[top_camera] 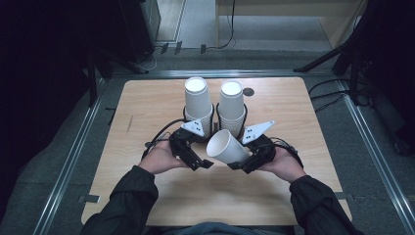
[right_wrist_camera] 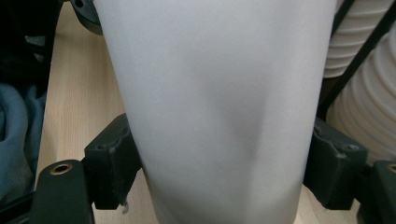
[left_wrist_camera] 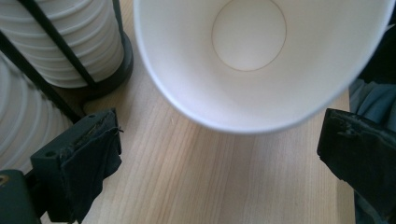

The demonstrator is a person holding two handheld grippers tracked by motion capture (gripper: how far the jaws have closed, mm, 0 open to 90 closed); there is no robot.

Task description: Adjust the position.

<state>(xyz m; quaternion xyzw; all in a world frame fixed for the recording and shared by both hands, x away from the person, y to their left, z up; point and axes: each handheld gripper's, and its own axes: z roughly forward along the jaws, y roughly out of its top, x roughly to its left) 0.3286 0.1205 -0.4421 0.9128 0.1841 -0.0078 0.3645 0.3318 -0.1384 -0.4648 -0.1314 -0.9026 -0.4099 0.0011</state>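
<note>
Pale wooden table (top_camera: 147,107) with rounded corners, grain running lengthwise, a small dark round spot near its far edge. It stands on grey carpet, with metal rails along both sides and across the far end; cables lie on the floor beyond, and the room's edges fall into darkness. A light wooden cabinet stands at the back.

Count — two stacks of white paper cups, one loose cup, two grippers. The left stack (top_camera: 197,100) and the right stack (top_camera: 231,105) stand side by side at the table's far middle, each mouth-down inside a black wire holder on a round base.

The loose cup (top_camera: 226,147) lies tilted above the table's middle, just in front of the stacks, its open mouth turned toward the left gripper (top_camera: 198,161). The right gripper (top_camera: 241,164) clamps the cup's wall — in the right gripper view both pads press the white side (right_wrist_camera: 215,112), which shows a slight dent. The left gripper's jaws stand wide apart with nothing between them; in the left gripper view the cup's rim (left_wrist_camera: 224,126) and inner bottom face the camera, beyond the pads and clear of them.

Two dark sleeves enter from the near edge.
</note>
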